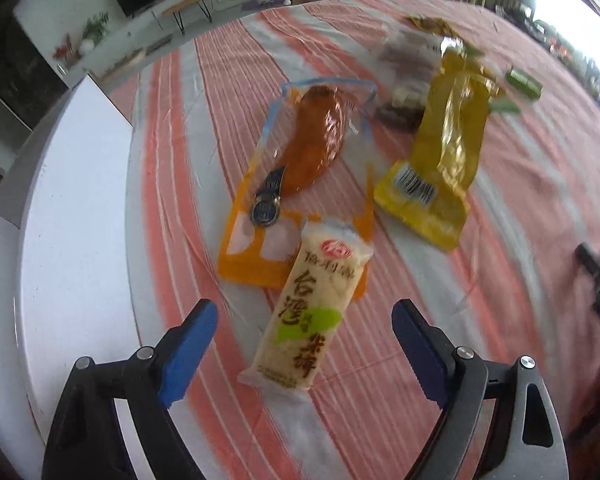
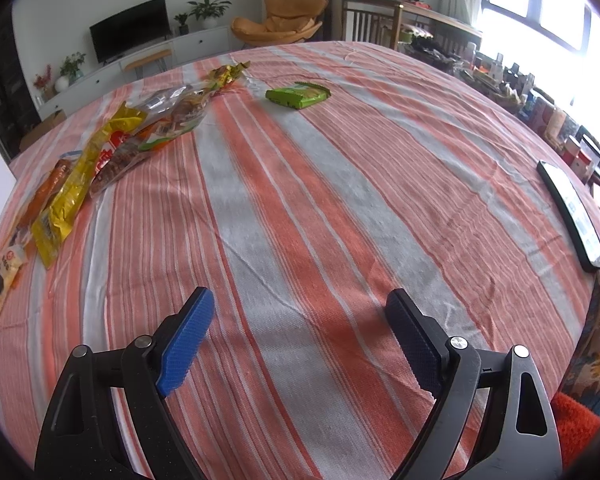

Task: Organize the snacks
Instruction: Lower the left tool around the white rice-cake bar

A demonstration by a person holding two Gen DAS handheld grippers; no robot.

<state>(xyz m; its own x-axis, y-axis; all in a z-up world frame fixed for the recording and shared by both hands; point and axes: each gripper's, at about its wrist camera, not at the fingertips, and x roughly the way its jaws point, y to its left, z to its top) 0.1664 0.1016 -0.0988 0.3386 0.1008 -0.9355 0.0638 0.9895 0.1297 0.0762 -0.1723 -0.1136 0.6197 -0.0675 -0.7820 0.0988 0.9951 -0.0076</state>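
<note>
Two wrist cameras looking down over the striped tablecloth [image 2: 300, 208]
Left is sitting close above the snacks; both are sharing the yellow packet [image 1: 440, 152]

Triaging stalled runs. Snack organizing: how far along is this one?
Early, by the look of it. Done: nothing clearly sorted; the yellow packet, chicken pouch and other packs lie loosely clustered, the green packet apart. In hand: nothing held; the left gripper is open above the rice cracker pack, the right gripper open over bare tablecloth. Left: apparently every snack.
</note>
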